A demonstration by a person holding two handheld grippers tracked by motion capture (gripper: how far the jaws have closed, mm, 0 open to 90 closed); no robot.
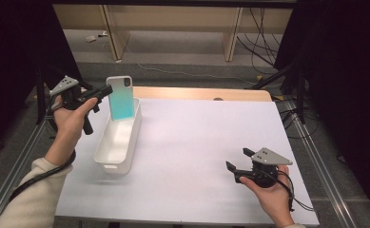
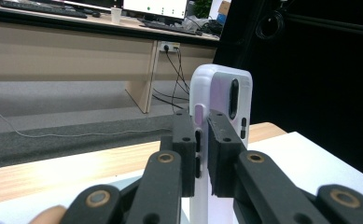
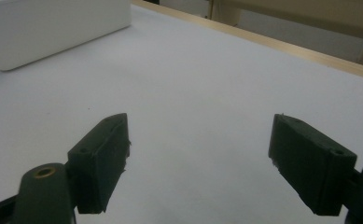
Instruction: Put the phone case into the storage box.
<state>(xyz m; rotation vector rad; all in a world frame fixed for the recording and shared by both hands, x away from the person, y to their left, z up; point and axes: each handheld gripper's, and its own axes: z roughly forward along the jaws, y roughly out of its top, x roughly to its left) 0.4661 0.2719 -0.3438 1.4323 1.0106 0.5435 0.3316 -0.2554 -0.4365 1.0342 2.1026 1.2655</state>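
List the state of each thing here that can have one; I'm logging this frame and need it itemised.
Phone case: upright, lifted over the far end of the bin, clamped by its edge.
Left gripper: jaws shut on the phone case.
Right gripper: jaws wide open, holding nothing, low over the table.
White bin: upright on the table, open top, nothing visible inside.
Table: covered by a white sheet.

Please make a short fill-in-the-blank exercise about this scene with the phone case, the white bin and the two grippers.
1. The left gripper is shut on the ____.
2. The phone case is held upright above the far end of the white ____.
3. The jaws of the right gripper stand ____.
4. The bin stands on the ____ half of the table.

Missing words: phone case; bin; open; left
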